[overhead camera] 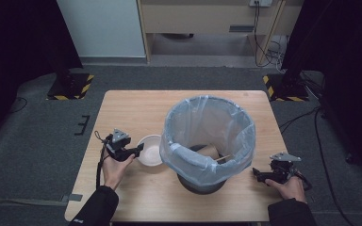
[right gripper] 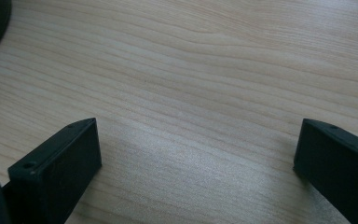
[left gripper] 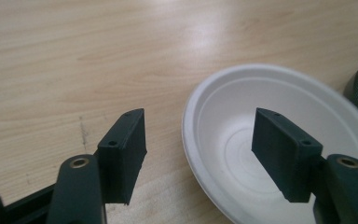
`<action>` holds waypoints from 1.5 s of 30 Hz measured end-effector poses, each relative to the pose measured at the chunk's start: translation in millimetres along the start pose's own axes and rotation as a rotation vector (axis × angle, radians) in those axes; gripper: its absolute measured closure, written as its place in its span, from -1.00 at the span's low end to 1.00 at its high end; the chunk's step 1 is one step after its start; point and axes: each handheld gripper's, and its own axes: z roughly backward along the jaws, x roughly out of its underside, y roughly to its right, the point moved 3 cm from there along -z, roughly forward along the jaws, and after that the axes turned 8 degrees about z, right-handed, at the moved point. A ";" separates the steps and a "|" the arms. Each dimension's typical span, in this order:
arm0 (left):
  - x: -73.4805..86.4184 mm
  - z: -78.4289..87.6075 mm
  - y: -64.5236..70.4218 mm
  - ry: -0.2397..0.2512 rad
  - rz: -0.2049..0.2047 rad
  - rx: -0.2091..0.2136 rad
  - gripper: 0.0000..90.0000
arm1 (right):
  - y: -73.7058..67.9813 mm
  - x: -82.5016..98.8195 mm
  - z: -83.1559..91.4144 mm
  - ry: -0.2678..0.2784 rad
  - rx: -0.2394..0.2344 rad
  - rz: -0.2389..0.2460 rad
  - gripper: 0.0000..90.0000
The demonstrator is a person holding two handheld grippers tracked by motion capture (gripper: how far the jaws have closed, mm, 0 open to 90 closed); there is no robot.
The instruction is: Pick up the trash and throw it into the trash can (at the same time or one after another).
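Tongs on the left stand spread, one jaw over bare wood and the other hanging above the inside of the white bowl, so the near rim runs between them — nothing is pinched. In the high view the left tongs point at the bowl from the left, low over the worktop, with the person's left hand behind them.

The right tongs are spread wide too, over plain wood with nothing between the jaws; in the high view they lie near the worktop's right edge, just beside the base of the bin, held by the right hand.

The bowl sits upright on the worktop, close against the left side of the bin. The bin wears a clear plastic liner folded over its rim, and something pale with a thin stick lies inside it — I cannot tell what.

My reading: the step in hand is the approach to the bowl's rim, the grasp not yet made. The next move calls for bringing the jaws together on that thin rim, one inside and one outside, deep enough that the light bowl does not skid or flip away. A lift should then clear the high, liner-covered edge of the bin if the bowl is bound there.
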 end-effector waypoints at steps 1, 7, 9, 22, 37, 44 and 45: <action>0.9 -1.9 -0.4 -0.010 -0.001 -0.003 -0.23 | 0.0 0.0 0.0 0.000 0.000 0.000 -0.98; 8.9 -12.0 -4.3 -0.065 0.002 -0.015 -0.18 | -0.1 0.0 0.1 -0.001 -0.001 -0.001 -0.98; 11.1 -14.4 -5.1 -0.083 -0.001 -0.017 -0.13 | -0.1 0.0 0.1 0.000 -0.001 -0.001 -0.98; 14.9 -17.2 -3.2 -0.144 0.003 0.010 0.49 | -0.1 0.0 0.1 0.000 -0.001 -0.001 -0.98; 2.5 -3.2 7.1 -0.077 0.027 0.047 0.78 | 0.1 0.0 0.1 0.000 -0.001 0.001 -0.98; -7.6 9.6 11.0 -0.016 0.011 0.048 0.83 | -0.1 0.0 0.1 0.000 -0.001 -0.001 -0.98; -8.5 10.9 10.7 -0.010 0.011 0.048 0.84 | -0.1 0.0 0.1 0.000 -0.001 -0.001 -0.98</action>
